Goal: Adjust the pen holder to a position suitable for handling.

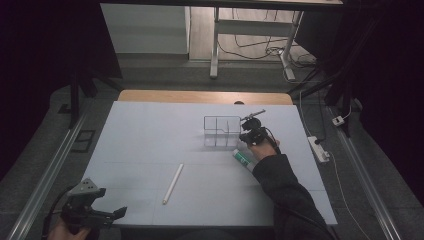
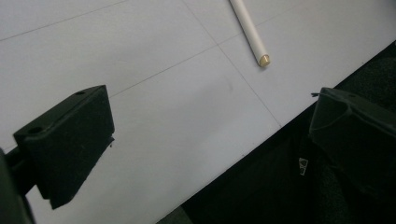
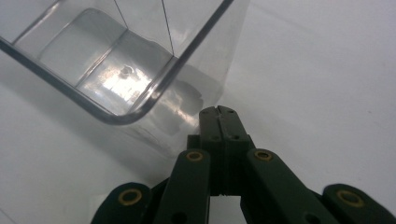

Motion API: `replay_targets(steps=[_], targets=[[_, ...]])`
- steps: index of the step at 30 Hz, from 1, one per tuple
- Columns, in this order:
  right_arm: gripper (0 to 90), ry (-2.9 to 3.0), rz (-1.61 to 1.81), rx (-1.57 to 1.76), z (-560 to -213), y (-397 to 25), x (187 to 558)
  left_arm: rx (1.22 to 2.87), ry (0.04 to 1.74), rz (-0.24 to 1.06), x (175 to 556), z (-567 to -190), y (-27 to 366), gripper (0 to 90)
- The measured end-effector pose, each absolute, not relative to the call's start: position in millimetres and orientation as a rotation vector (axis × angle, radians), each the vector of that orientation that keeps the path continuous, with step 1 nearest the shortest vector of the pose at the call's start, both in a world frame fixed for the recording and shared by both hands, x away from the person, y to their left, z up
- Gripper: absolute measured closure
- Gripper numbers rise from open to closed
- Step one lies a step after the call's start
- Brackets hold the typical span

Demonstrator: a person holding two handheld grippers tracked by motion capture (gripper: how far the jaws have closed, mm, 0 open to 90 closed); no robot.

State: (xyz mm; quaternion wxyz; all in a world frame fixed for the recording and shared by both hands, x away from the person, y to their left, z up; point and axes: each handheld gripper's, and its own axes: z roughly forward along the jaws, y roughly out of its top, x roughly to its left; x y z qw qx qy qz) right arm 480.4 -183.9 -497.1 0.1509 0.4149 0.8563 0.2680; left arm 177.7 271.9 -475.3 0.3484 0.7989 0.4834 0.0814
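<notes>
Lying well ahead and right of the left claw (image 1: 118,212), jaws spread apart: one long white cylindrical stick (image 1: 173,183), long axis running away up the pale surface (image 1: 135,145). Right claw (image 3: 218,112), jaws pressed together on nothing, sits just beside the clear plastic divided bin (image 3: 116,70), farther from the stick; left is judged nearer.

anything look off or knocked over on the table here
Nothing looks spilled or broken. The clear box stands upright, the white stick lies flat, and a green-and-white tube lies on its side beside the right gripper.
</notes>
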Motion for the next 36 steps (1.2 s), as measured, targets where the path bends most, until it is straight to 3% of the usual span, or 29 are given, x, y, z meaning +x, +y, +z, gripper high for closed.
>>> replay_targets(steps=[28, 36], targets=[[89.7, 2.515, 0.777, 1.028, -501, -139, 477, 2.071, 1.252, 0.21, 178, -475, 272, 0.4], [70.0, 2.527, 0.826, 1.01, -483, -154, 467, 2.061, 1.246, 0.208, 177, -475, 273, 0.3]])
